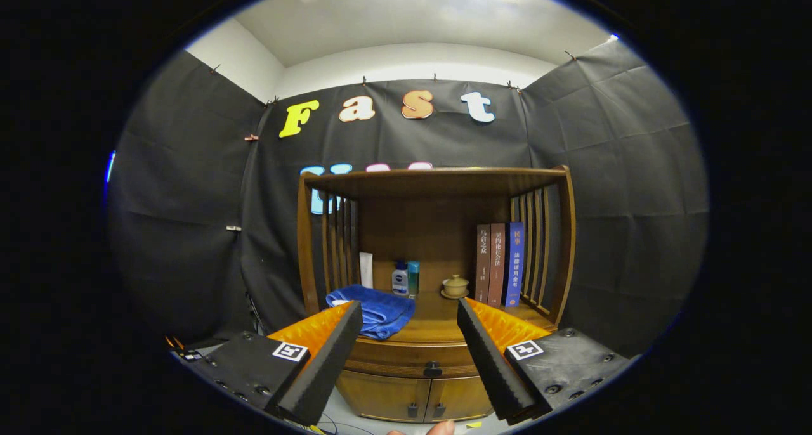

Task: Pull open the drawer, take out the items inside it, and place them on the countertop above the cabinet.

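- Black foam-padded left finger point(323, 359) of the two-finger gripper point(409, 308) stands at about eight o'clock from the cabinet's middle, wide apart from its partner, nothing between them.
- Crumpled blue cloth towel point(374, 309) lies on the wooden countertop point(438, 324), just beyond that finger.
- Small dark round drawer knob point(432, 370) sits at six o'clock, between the fingers, on the closed brown wooden drawer point(406, 359); its contents are hidden.
- Right finger point(488, 359) mirrors at four o'clock; three upright books point(500, 264) stand beyond at two o'clock.
- Judgement: the approach is in hand; next, lower and centre the spread fingers on the knob, close, pull straight back.
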Demonstrator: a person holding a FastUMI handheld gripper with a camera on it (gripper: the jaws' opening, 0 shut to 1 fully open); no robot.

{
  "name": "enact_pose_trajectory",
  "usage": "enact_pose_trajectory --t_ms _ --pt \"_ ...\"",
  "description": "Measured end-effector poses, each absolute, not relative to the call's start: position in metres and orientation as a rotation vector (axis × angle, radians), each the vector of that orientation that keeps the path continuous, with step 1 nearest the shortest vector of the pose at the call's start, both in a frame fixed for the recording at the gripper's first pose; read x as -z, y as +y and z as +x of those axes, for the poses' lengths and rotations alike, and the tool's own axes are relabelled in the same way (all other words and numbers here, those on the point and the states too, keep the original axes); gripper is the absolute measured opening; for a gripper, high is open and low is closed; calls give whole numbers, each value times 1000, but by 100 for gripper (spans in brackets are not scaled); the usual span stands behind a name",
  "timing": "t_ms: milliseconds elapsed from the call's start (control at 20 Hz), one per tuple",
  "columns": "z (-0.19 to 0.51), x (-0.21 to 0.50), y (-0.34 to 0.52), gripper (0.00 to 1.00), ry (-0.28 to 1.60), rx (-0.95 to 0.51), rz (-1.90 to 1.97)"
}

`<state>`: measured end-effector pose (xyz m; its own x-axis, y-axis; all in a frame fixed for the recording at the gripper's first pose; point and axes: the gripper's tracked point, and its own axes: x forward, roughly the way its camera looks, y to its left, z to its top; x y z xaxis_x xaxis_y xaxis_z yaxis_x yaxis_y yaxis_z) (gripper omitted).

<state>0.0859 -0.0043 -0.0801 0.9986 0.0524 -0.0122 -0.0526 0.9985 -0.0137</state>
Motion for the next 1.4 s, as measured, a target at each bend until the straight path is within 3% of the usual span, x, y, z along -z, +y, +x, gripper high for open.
enact_pose_trajectory --t_ms 600,800,950,1050,1150,1250,1400 --pt "169 284 -21 98 213 -10 14" --pt "197 327 -30 94 264 14 17" --pt "205 351 -40 69 297 26 26" --pt "213 362 -43 70 320 39 20" --pt "219 369 -45 54 329 54 44" --pt "217 370 -46 54 337 64 48" --pt "216 368 -47 41 314 67 17"
